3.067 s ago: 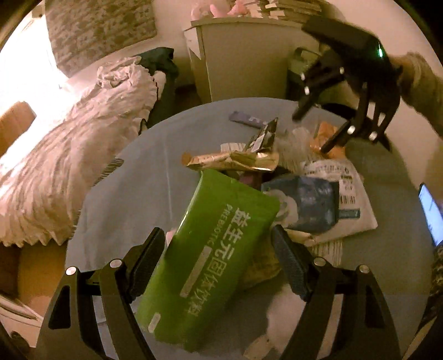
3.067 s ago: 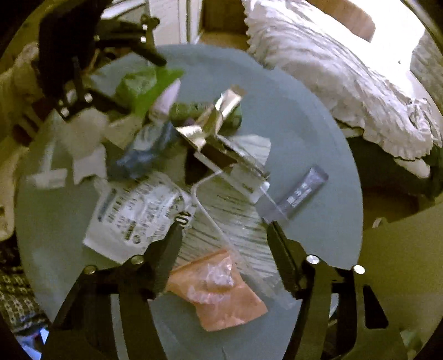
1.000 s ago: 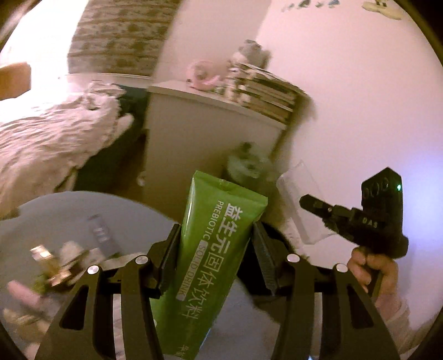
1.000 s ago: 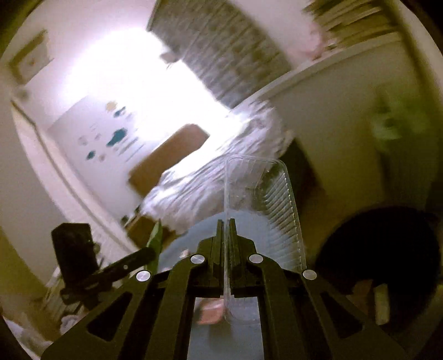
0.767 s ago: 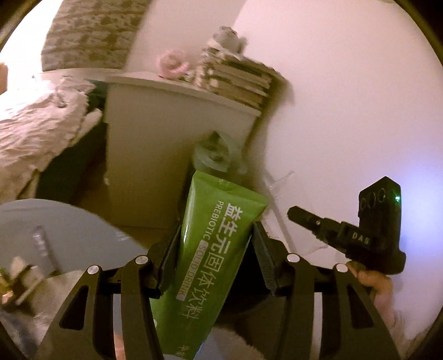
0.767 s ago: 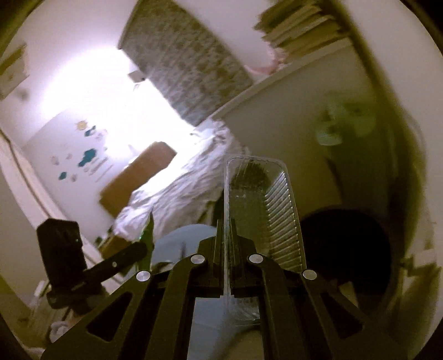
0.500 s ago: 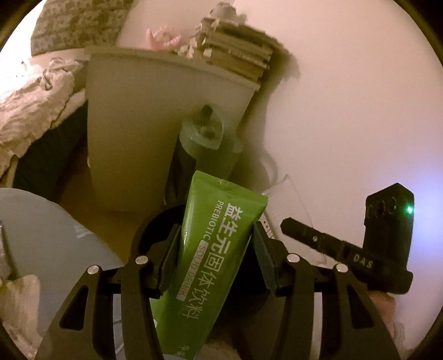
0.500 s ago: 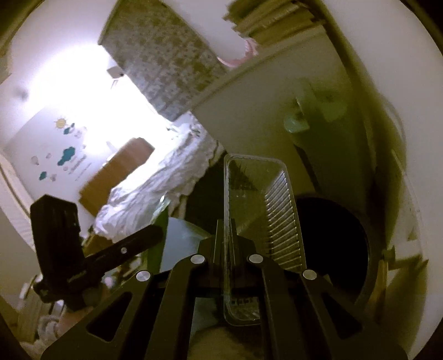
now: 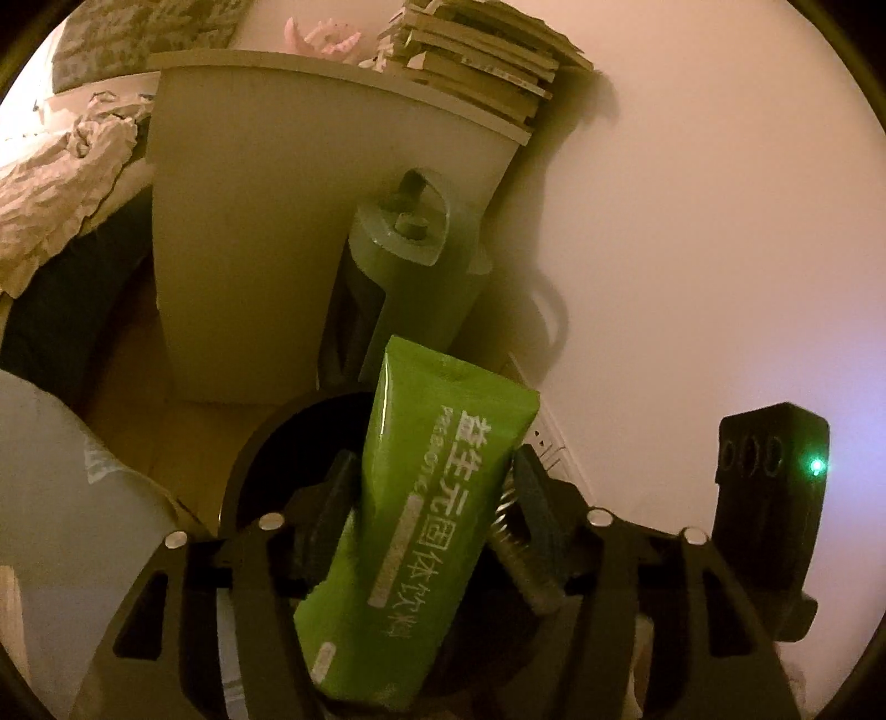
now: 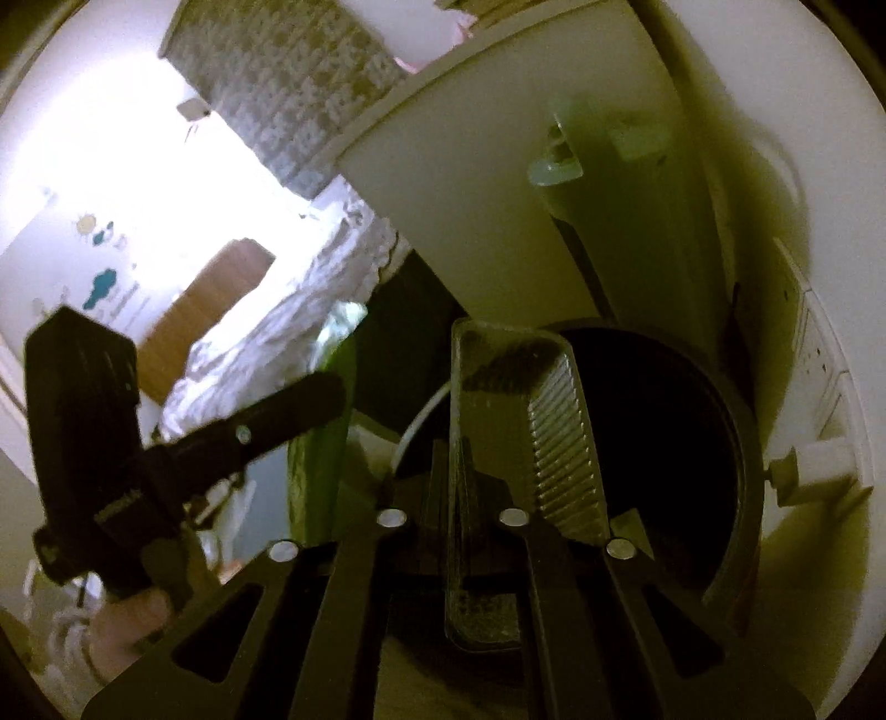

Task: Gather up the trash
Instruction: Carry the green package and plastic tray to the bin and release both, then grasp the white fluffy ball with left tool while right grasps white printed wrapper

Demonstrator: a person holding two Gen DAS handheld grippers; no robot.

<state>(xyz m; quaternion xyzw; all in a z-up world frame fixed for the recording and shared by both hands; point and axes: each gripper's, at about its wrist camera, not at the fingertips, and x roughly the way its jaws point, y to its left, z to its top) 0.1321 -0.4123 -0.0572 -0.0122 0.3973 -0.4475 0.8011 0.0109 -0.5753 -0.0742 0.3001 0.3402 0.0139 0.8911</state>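
Note:
My left gripper (image 9: 432, 487) is shut on a green drink pouch (image 9: 421, 509) and holds it over the black round trash bin (image 9: 260, 443). My right gripper (image 10: 451, 476) is shut on the edge of a clear ribbed plastic tray (image 10: 515, 421) and holds it above the same bin (image 10: 664, 399). The right gripper's body shows at the right of the left wrist view (image 9: 769, 498). The left gripper (image 10: 310, 399) and the green pouch (image 10: 324, 432) show at the left of the right wrist view.
A tall grey-green appliance (image 9: 410, 266) stands behind the bin against a pale cabinet (image 9: 277, 221) with books (image 9: 476, 50) on top. The round grey table's edge (image 9: 66, 471) is at the left. A bed (image 9: 50, 183) lies beyond. A wall socket strip (image 10: 819, 354) is right of the bin.
Both grippers have swung away from the table to the bin and come down over it, each still holding its item. The bin now fills more of both views.

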